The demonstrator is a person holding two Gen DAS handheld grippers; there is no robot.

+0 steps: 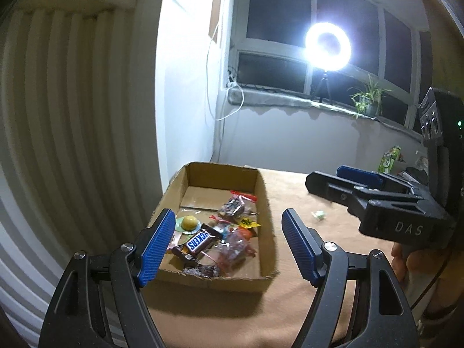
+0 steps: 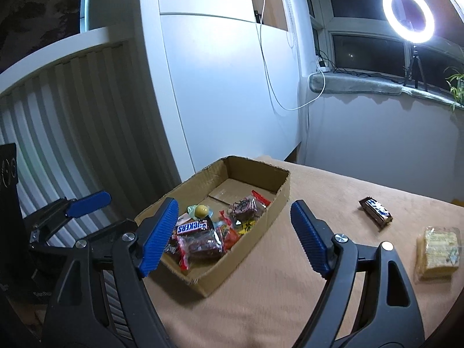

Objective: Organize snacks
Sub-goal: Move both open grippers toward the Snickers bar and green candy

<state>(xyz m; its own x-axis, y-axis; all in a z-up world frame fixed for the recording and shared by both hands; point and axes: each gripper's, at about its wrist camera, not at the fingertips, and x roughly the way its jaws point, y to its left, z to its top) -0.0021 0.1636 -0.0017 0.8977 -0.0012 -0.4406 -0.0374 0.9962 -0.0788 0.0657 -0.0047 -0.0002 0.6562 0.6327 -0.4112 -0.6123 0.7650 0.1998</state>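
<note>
A shallow cardboard box [image 1: 266, 203] [image 2: 279, 194] stands on the tan tabletop and holds several wrapped snacks, among them a Snickers bar [image 1: 200, 239] [image 2: 192, 226] and a yellow round candy [image 1: 188, 221] [image 2: 201, 210]. My left gripper [image 1: 226, 249] is open and empty, held above the box's near end. My right gripper [image 2: 235, 233] is open and empty over the box's right wall; it also shows in the left wrist view [image 1: 342, 181]. A dark chocolate bar [image 2: 376, 209] and a yellow wafer pack [image 2: 438, 250] lie on the table to the right. A small green candy [image 1: 318, 214] lies right of the box.
A white wall and a ribbed radiator [image 1: 72, 145] stand close behind the box. A ring light [image 1: 327, 47] on a tripod and a potted plant [image 1: 366, 98] stand on the window sill. A green carton [image 1: 390, 159] is at the table's far right.
</note>
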